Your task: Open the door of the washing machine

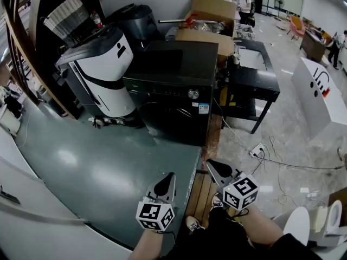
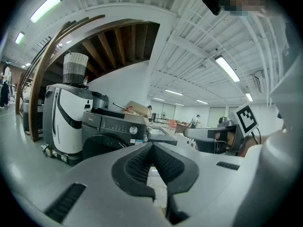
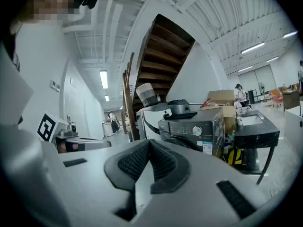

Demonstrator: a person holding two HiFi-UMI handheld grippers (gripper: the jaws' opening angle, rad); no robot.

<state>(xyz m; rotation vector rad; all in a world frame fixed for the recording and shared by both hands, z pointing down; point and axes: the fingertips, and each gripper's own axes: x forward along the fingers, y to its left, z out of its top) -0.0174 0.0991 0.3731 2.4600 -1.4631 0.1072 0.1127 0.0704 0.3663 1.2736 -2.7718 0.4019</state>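
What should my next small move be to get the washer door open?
Probably step forward and carry the right gripper toward the door of the washing machine, opening its jaws on the way. It and the left gripper are shut, empty and well short of the machine, whose door looks closed.

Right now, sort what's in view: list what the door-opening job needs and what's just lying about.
Job: washing machine, its door, left gripper, right gripper, both shut, empty.
Lying about: white unit, cardboard box, black table, floor power strip.
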